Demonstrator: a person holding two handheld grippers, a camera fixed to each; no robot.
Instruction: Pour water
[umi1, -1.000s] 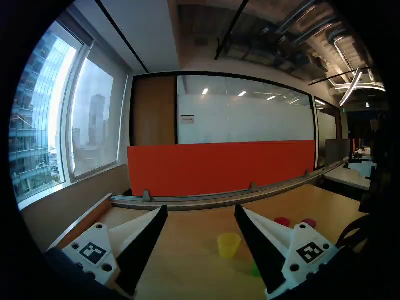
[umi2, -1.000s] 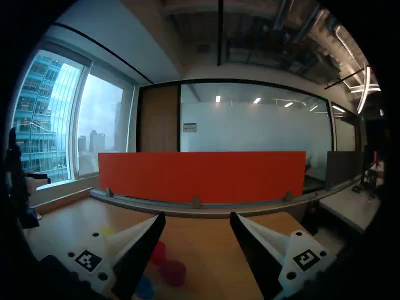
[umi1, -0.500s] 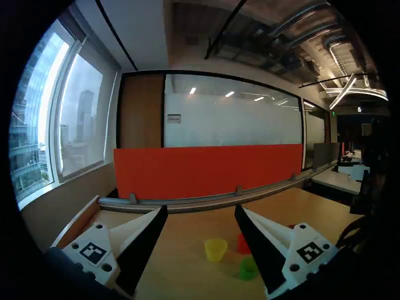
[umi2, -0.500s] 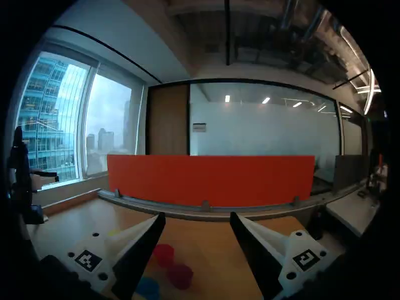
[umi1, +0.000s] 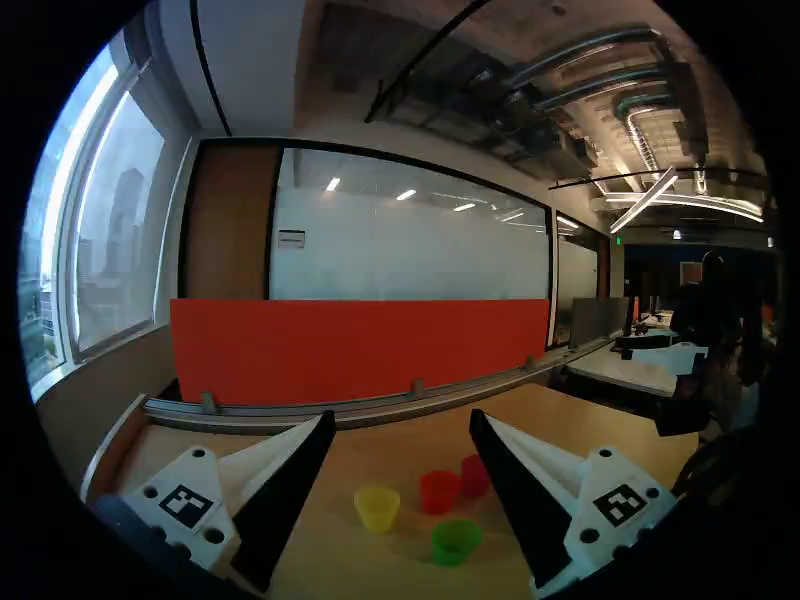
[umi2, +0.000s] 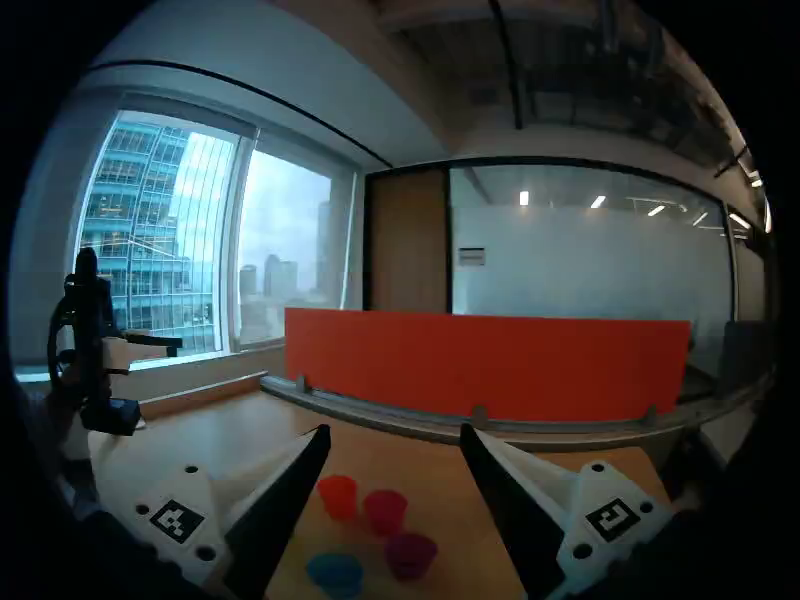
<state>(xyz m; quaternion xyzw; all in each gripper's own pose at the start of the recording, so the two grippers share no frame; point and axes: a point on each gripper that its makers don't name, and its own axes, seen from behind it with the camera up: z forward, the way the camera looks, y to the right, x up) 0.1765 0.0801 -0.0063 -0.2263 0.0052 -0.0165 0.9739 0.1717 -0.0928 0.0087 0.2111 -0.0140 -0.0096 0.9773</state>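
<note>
Item: two hand-held grippers over a wooden table (umi1: 400, 450), cups set out for pouring. Nearest, lower frame of the left gripper view: the left gripper (umi1: 400, 415), fingers spread wide, nothing between them. Lower frame of the right gripper view: the right gripper (umi2: 393, 430), likewise spread and empty. Just beyond the left gripper's fingers, lower centre: green cup (umi1: 455, 541) nearest, then yellow cup (umi1: 377, 507), red cup (umi1: 438, 490) and dark red cup (umi1: 474, 474), upright, close together, not touching the fingers. In the right gripper view, lower centre: blue cup (umi2: 336, 572) and magenta cup (umi2: 411, 553) nearest, orange-red cup (umi2: 338, 495) and pink-red cup (umi2: 384, 510) behind; whether the reddish pair matches those in the other view cannot be told. No water can be made out in any cup; the contents are too small to judge. Middle distance: each gripper appears in the other's view at the frame edge, the right one mid right (umi1: 668, 358), the left one mid left (umi2: 95, 350). Farther: orange partition (umi1: 350, 345) along the back of the table, frosted glass wall (umi1: 400, 240) above it, window (umi2: 170, 260) at the left. Progress, as judged: pouring not begun; no cup is grasped or tilted. Remaining: grasp a source cup, lift, tip over a receiving cup, set down.
</note>
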